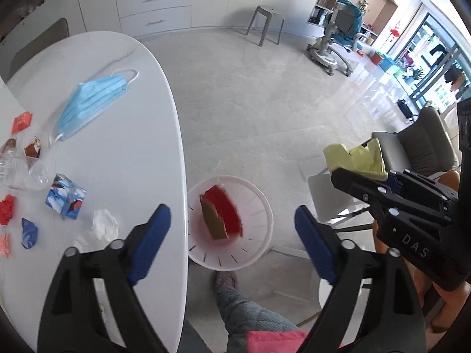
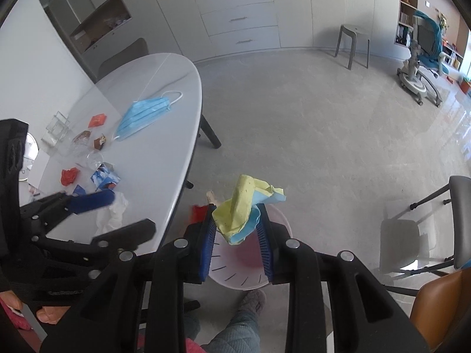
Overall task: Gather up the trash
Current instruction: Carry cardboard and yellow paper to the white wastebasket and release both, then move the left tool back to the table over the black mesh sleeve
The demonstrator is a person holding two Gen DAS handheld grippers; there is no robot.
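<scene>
My left gripper (image 1: pixel 232 229) hangs with its ribbed blue pads (image 1: pixel 153 244) spread wide and nothing between them. Below the gap sits the bin (image 1: pixel 253 253), a round, pale pink plastic basket with slots cut around its rim, standing on the grey floor just beside the table's edge. Inside it lies a flat piece of brown cardboard with a bright red face (image 1: pixel 220 217), tilted against the wall.

My right gripper (image 2: pixel 237 232) is clamped on a crumpled sheet of paper (image 2: pixel 238 209), yellow on one side and light blue on the other, soft and creased, sticking up above the pads. It is held over the bin's rim (image 2: pixel 235 279), the paper well above the basket, not in it.

The table (image 1: pixel 132 123) is a smooth, glossy white oval. On it, to the left of my open gripper, more trash is scattered: a pleated blue face mask (image 1: pixel 91 103) with white ear loops farther back, a small blue-and-white printed carton (image 1: pixel 66 200), a wad of white tissue (image 1: pixel 100 229) nearest the left pad, a crushed clear plastic bottle (image 1: pixel 23 173), a ball of red paper (image 1: pixel 7 213), a blue wrapper (image 1: pixel 29 234) and an orange wrapper (image 1: pixel 21 121). All of it lies apart from both grippers.

My slipper (image 1: pixel 226 281) rests on the floor just beside the bin.
</scene>
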